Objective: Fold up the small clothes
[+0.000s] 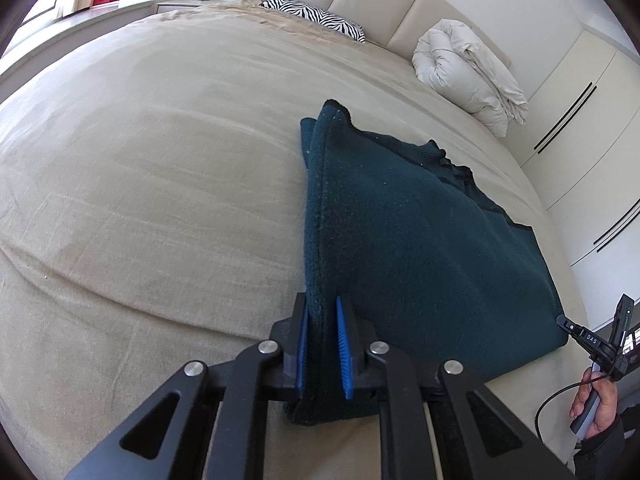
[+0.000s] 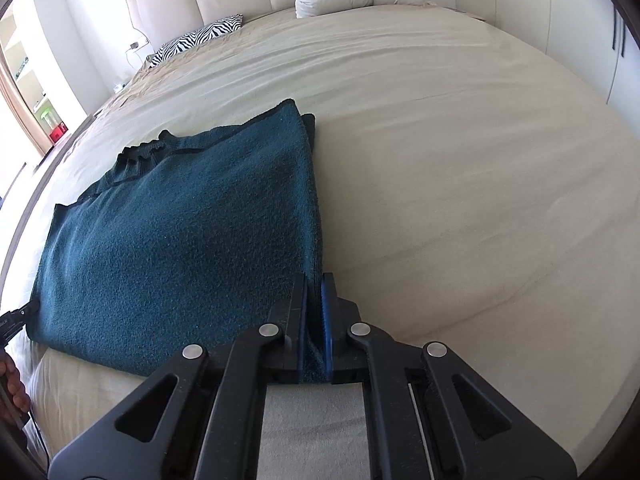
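The dark teal knitted sweater [image 1: 420, 240] lies near the bed's [image 1: 160, 160] foot edge, soft and probably limp. Left gripper [image 1: 323, 344] and right gripper [image 2: 314, 320] each pinch a near corner; good holds.

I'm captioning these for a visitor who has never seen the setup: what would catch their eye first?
The dark teal garment lying on the pale bed, since it is the only deep colour there. Next, each claw gripping a near corner of it: the left claw and the right claw. At the headboard end, a zebra pillow and a rolled white duvet stand out.
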A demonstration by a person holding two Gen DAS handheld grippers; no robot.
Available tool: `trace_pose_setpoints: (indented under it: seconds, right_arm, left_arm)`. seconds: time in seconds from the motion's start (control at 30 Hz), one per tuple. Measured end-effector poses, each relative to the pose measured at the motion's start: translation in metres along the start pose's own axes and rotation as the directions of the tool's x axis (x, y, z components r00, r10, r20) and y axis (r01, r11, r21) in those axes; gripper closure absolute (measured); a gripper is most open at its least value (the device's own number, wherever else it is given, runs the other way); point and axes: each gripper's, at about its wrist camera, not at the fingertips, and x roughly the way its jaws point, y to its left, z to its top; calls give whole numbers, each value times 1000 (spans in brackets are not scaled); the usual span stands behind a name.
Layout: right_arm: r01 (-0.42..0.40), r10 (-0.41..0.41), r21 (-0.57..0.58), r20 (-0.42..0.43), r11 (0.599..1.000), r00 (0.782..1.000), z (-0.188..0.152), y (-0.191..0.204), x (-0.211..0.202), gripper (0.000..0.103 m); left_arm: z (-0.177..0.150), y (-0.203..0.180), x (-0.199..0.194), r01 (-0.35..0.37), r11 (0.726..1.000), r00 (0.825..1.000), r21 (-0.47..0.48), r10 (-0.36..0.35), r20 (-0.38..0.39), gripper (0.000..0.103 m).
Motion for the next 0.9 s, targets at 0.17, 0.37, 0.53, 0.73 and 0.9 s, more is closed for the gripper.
trace_pose_setpoints:
  seconds: [0.17,0.37,0.53,0.73,0.9]
  right_arm:
    - [-23,23,43,4,999,1000,-5,-9,-12,98]
    - [-51,53,79,-21,996,998,-6,-18,-2,98]
    - [-43,44,56,-19,997,999,-8,-12,-5,98]
    - [-55,58,79,-31,995,998,-12,-18,3,98]
    - [-47,49,56,-43,997,998,-9,-15,7,97]
  left_arm:
    - [0,-3,-3,-13,1000,1000,24,13,-6,90]
    - [-4,1,-7,-17,1000,1000,24,17,-4,92]
    - [-10,5,-11,-16,1000,1000,10,16,-2,93]
    - [-18,10,-11,-12,1000,1000,-15,12,-1,95]
    - [-22,12,-12,-14,1000,1000,-20,14,8,94]
